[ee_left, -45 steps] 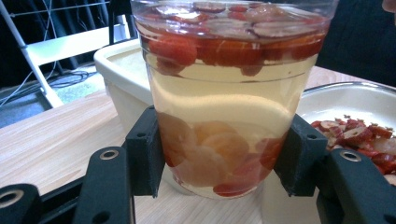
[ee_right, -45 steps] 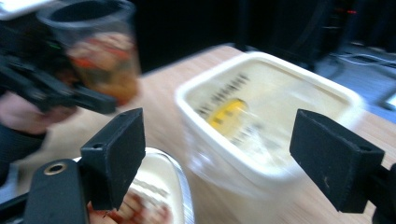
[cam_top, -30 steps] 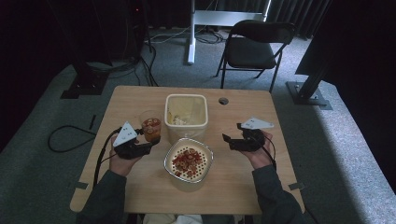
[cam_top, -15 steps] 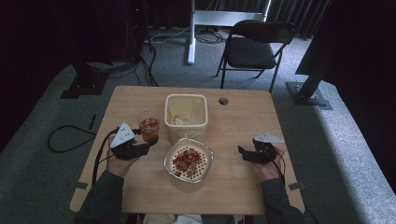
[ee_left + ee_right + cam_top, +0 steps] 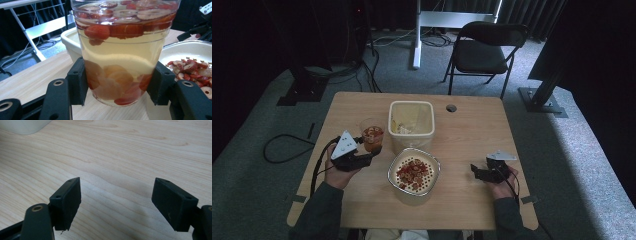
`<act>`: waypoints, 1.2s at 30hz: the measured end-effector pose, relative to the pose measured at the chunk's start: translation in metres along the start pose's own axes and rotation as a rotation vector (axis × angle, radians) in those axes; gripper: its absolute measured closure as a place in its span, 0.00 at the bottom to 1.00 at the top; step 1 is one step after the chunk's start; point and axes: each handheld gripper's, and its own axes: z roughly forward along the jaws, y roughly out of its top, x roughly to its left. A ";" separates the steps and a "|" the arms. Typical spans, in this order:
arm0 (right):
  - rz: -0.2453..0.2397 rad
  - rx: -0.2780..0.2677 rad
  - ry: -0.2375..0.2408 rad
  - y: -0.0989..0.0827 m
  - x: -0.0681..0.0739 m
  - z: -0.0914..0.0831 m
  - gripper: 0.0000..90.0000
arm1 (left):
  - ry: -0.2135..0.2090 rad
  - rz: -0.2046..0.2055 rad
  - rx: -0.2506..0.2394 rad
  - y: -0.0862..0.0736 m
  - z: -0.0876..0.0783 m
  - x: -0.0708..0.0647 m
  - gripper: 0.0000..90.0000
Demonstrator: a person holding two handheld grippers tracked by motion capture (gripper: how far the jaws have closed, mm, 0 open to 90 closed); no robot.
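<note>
Between the left gripper (image 5: pixel 117 85) jaws: clear cup (image 5: pixel 122 50) of pale drink with red date slices and fruit, clamped low on its wall, pads pressed to either side, base just off or barely on the table (image 5: pixel 472 125). Gripped near the bottom, probably to keep the full cup upright and steady without spilling. Beyond the jaws and to the right: white strainer bowl (image 5: pixel 414 172) heaped with red slices, likely the source of the garnish. Behind the cup: cream tub (image 5: pixel 411 122), close by for easy reach. Between the right gripper (image 5: pixel 116 200) jaws: nothing but bare wood, pads standing wide apart, set low over the tabletop well clear of the bowl; seemingly parked out of the way while the cup is handled.
</note>
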 end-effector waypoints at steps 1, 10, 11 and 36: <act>0.000 0.000 0.000 -0.001 0.000 0.000 0.26 | 0.000 0.000 0.000 0.000 0.000 0.000 0.48; 0.021 0.015 0.002 -0.008 -0.002 0.006 0.26 | 0.036 0.058 0.025 0.006 -0.003 -0.005 0.48; 0.025 0.016 0.002 -0.008 -0.002 0.006 0.26 | 0.036 0.058 0.025 0.006 -0.003 -0.005 0.48; -0.008 0.042 -0.017 -0.009 0.002 0.009 0.26 | 0.080 0.228 0.083 0.012 0.003 -0.025 0.48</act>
